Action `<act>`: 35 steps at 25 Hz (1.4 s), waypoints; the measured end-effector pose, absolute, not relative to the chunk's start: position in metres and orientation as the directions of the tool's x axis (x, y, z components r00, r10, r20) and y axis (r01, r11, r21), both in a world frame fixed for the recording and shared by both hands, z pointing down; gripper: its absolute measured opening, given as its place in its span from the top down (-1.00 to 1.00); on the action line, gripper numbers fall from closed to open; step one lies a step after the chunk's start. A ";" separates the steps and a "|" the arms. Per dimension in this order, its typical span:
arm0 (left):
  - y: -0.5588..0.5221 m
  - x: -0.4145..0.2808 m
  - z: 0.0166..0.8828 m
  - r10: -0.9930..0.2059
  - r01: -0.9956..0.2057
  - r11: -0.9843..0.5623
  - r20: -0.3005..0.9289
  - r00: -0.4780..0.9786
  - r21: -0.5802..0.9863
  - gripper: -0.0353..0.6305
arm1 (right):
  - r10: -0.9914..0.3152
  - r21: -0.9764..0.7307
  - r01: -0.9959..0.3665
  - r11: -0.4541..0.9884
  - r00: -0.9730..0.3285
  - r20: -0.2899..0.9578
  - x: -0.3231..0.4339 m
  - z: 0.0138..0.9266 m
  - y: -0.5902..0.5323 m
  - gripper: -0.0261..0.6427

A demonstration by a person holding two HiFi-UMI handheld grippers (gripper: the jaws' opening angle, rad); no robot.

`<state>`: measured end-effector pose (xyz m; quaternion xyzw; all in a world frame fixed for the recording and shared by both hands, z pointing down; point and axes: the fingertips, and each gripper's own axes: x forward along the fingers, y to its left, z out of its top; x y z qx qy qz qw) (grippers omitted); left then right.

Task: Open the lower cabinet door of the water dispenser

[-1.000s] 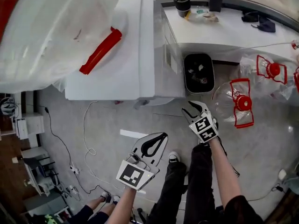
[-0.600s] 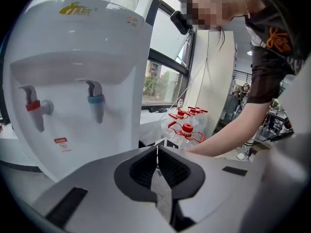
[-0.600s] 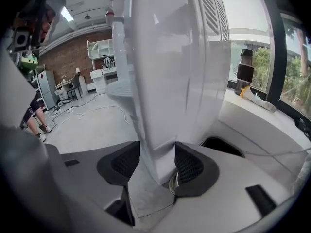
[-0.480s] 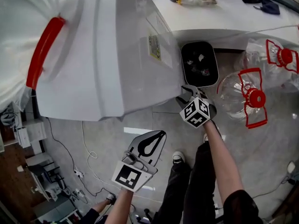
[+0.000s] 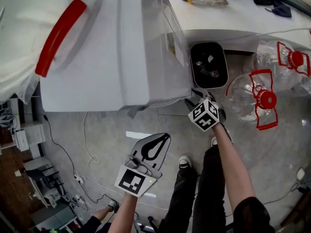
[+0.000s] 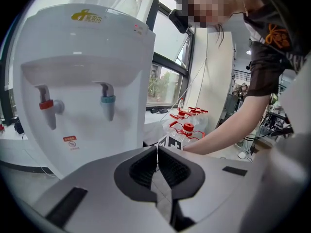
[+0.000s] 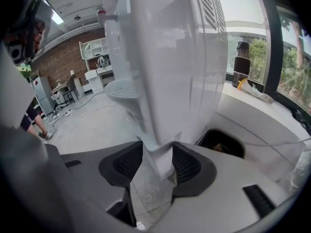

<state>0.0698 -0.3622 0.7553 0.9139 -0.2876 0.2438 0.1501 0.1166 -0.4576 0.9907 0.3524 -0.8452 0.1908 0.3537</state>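
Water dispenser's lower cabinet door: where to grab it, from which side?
Likely the door's vertical edge at the water dispenser's lower front corner, from the right: it stands out as a narrow stepped lip that jaws can straddle. The right gripper is closing with that edge between its jaws.

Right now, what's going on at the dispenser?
A person stands at the white water dispenser with a gripper in each hand. The right gripper is low at its front corner, its fingers closing with a white edge between them. Whether that is the cabinet door's edge is unclear. The left gripper hangs back, shut and empty. No door shows swung open yet.
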 end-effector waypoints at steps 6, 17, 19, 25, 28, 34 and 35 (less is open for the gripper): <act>-0.340 0.064 0.750 -0.438 -0.583 -0.803 0.543 0.716 0.121 0.84 | -0.350 -0.130 -0.620 0.773 -0.589 0.728 0.087 0.992 -0.375 0.38; -0.282 -0.018 0.737 -0.475 -0.633 -0.763 0.552 0.685 0.129 0.84 | -0.212 -0.245 -0.528 0.813 -0.660 0.721 -0.033 0.986 -0.277 0.41; -0.270 -0.046 0.735 -0.497 -0.661 -0.740 0.558 0.664 0.127 0.84 | -0.188 -0.259 -0.505 0.823 -0.673 0.715 -0.060 0.982 -0.265 0.44; -0.242 -0.124 0.737 -0.575 -0.746 -0.656 0.566 0.591 0.114 0.84 | -0.112 -0.272 -0.426 0.863 -0.686 0.719 -0.135 0.983 -0.241 0.44; -0.229 -0.157 0.733 -0.613 -0.784 -0.610 0.560 0.557 0.114 0.84 | -0.070 -0.247 -0.363 0.898 -0.674 0.736 -0.167 0.986 -0.237 0.44; -0.205 -0.198 0.720 -0.649 -0.821 -0.561 0.560 0.515 0.105 0.84 | -0.021 -0.238 -0.310 0.920 -0.648 0.761 -0.203 0.986 -0.236 0.48; -0.203 -0.203 0.717 -0.655 -0.829 -0.549 0.561 0.506 0.107 0.84 | -0.018 -0.248 -0.317 0.916 -0.649 0.761 -0.206 0.983 -0.238 0.48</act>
